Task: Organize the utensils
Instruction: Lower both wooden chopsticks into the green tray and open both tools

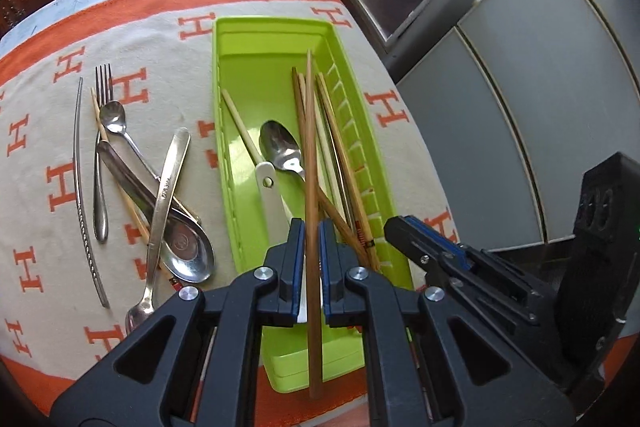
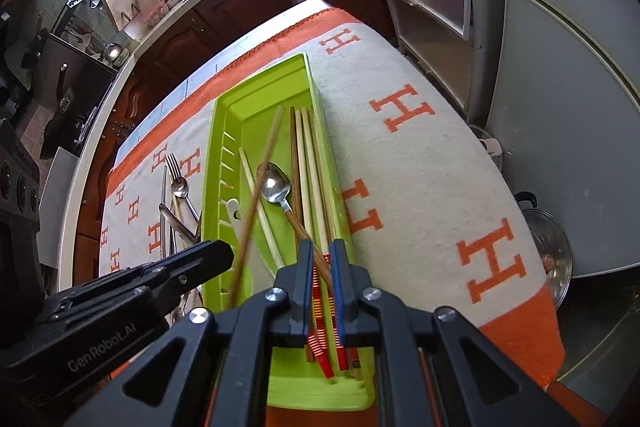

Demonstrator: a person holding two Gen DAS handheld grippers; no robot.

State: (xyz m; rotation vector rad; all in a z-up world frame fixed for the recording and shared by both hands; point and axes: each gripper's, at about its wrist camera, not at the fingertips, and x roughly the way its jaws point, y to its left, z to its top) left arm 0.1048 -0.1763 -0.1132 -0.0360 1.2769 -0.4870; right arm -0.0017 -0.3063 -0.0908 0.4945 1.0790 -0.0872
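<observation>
My left gripper (image 1: 311,231) is shut on a brown wooden chopstick (image 1: 309,147) and holds it lengthwise over the lime-green tray (image 1: 276,23). In the tray lie a steel spoon (image 1: 280,147), a white spoon handle (image 1: 270,187), a pale chopstick (image 1: 240,123) and several chopsticks (image 1: 340,155) along its right wall. In the right wrist view my right gripper (image 2: 321,251) hangs over the tray's (image 2: 256,83) near right corner. Its jaws stand a narrow gap apart, and red-striped chopstick ends (image 2: 318,343) lie below them. The held chopstick (image 2: 256,203) and left gripper (image 2: 220,251) show at the left.
On the beige and orange cloth (image 1: 40,131) left of the tray lie a fork (image 1: 103,79), spoons (image 1: 188,251), a knife (image 1: 168,179) and a metal chopstick (image 1: 80,167). Grey cabinets (image 1: 520,107) stand past the table's right edge. A steel pot (image 2: 548,247) sits on the floor.
</observation>
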